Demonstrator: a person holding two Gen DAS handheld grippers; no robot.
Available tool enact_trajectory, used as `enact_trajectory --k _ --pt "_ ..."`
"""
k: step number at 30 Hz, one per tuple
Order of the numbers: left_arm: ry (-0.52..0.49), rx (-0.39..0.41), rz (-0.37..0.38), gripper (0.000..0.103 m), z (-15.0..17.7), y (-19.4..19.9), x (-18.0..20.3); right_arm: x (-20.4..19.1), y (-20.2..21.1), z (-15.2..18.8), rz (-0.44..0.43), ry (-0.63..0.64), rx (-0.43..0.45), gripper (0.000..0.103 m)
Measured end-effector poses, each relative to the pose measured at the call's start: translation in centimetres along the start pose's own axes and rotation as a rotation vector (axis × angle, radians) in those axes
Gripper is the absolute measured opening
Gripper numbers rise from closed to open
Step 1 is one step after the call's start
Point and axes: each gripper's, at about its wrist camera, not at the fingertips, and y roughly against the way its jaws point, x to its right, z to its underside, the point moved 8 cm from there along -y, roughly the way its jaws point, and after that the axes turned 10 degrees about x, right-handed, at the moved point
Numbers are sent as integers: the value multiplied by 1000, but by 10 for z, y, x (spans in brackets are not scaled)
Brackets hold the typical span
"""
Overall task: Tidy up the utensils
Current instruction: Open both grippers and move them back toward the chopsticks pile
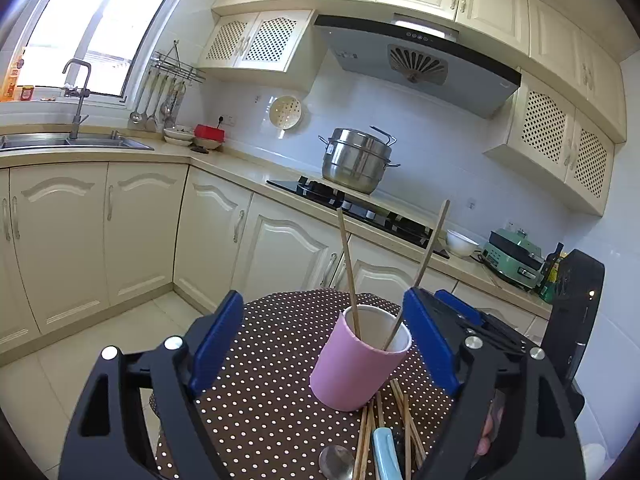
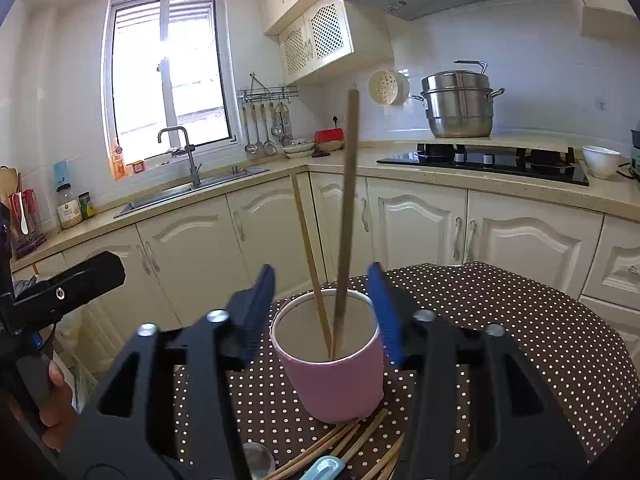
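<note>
A pink cup (image 1: 352,376) (image 2: 336,384) stands on the brown polka-dot table (image 1: 272,400) (image 2: 520,340) with two wooden chopsticks (image 1: 348,264) (image 2: 310,252) leaning inside it. My left gripper (image 1: 322,300) is open, with the cup between its blue pads, nearer the right one and not gripped. My right gripper (image 2: 320,276) is open just above the cup's rim. A blurred chopstick (image 2: 348,200) rises between its pads, untouched. Several loose chopsticks (image 1: 404,420) (image 2: 340,444), a metal spoon (image 1: 336,462) (image 2: 258,460) and a light blue handle (image 1: 386,456) (image 2: 326,470) lie in front of the cup.
Beyond the table run cream cabinets, a counter with a sink (image 2: 192,190), a black hob (image 2: 484,162) with a steel pot (image 1: 356,160), and a white bowl (image 2: 600,160). A hand (image 2: 56,404) holds the other gripper at the left of the right wrist view.
</note>
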Motion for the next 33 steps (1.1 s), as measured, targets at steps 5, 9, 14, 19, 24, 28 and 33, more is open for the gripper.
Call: enact_trajectory --k 5,9,14,19,24,28,33 --pt "-2 8 -6 83 -5 10 -1 -3 9 -7 -5 -6 13 58" --pt "1 13 -14 83 -9 18 -3 -4 18 -15 -6 -13 26 62" --pt "-11 9 -32 83 -10 29 -4 -6 34 -21 -7 -15 35 64" --pt "-31 -33 -49 83 -2 37 -4 -5 52 -23 17 0 26 65" --pt "-32 -124 -49 83 17 43 -6 -6 68 -11 43 56 -34 68" --pt "-14 -230 -37 83 37 43 -9 -5 80 8 51 80 -98 69" --pt "35 -398 20 83 70 39 -9 9 87 41 63 38 -208 70"
